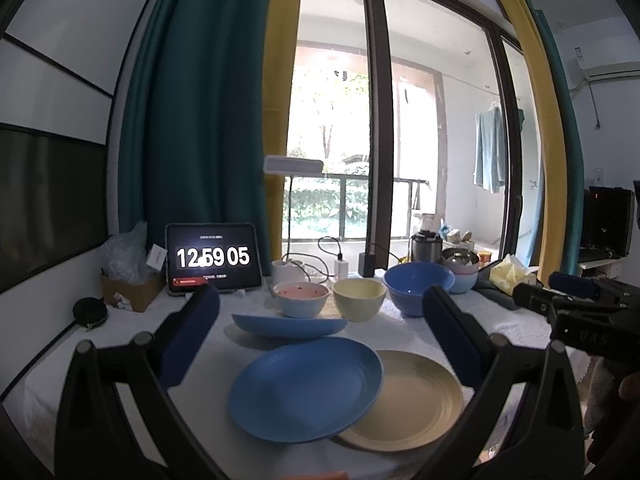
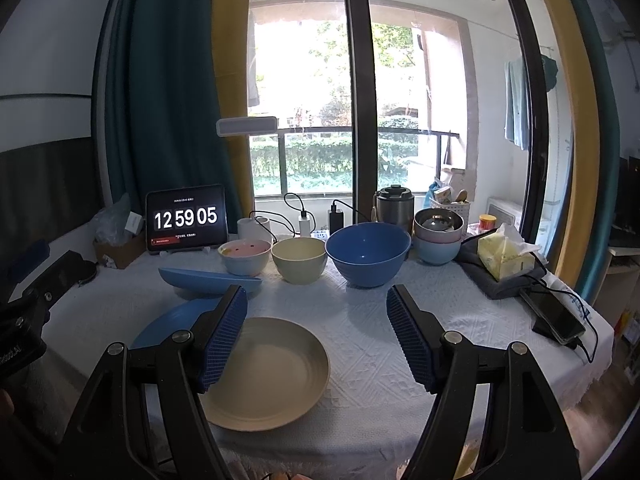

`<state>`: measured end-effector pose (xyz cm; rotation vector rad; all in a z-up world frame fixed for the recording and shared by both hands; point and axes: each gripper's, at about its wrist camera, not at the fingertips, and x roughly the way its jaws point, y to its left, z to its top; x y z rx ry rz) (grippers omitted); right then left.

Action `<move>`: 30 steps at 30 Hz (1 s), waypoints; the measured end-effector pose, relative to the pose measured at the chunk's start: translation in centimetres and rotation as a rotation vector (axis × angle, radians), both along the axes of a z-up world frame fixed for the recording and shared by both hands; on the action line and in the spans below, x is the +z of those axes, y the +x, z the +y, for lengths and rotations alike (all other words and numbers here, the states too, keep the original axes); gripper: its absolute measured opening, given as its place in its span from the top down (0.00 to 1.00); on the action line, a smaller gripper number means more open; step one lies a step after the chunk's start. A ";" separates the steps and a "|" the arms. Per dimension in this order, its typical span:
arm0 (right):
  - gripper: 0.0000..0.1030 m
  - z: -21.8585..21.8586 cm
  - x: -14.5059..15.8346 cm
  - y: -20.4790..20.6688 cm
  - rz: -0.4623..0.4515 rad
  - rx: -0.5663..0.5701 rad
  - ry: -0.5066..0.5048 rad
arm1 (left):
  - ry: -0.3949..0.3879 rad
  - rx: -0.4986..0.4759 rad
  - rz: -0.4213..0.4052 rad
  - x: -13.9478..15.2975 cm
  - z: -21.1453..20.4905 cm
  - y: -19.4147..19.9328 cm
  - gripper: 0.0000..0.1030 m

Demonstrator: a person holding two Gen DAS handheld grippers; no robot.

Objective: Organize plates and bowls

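A blue plate [image 1: 304, 390] lies on the white tablecloth, its right edge overlapping a beige plate [image 1: 416, 400]. A shallow blue dish [image 1: 288, 325] sits behind them. Behind that stand a pink-and-white bowl [image 1: 301, 298], a cream bowl [image 1: 359, 298] and a big blue bowl [image 1: 416, 282]. My left gripper [image 1: 320, 300] is open and empty above the plates. My right gripper [image 2: 316, 312] is open and empty above the beige plate [image 2: 272, 372], with the blue plate [image 2: 172, 318] to its left. The big blue bowl [image 2: 368, 254] is ahead.
A tablet clock [image 2: 186, 218] stands at the back left beside a cardboard box [image 2: 118, 250]. Stacked bowls [image 2: 438, 236], a steel pot [image 2: 394, 208], a tissue pack [image 2: 506, 256] and a phone with cable [image 2: 556, 318] fill the right. Chargers and cables lie at the back.
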<state>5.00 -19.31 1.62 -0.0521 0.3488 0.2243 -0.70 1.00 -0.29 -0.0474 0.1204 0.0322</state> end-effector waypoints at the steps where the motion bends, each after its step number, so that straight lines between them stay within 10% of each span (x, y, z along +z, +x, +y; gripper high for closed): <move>1: 0.27 0.0 0.0 0.0 0.001 0.000 0.000 | -0.002 0.000 0.001 0.0 0.0 0.0 0.01; 30: 0.27 0.5 -0.4 0.6 0.014 0.004 -0.016 | -0.022 0.022 0.026 -1.0 1.5 0.4 0.01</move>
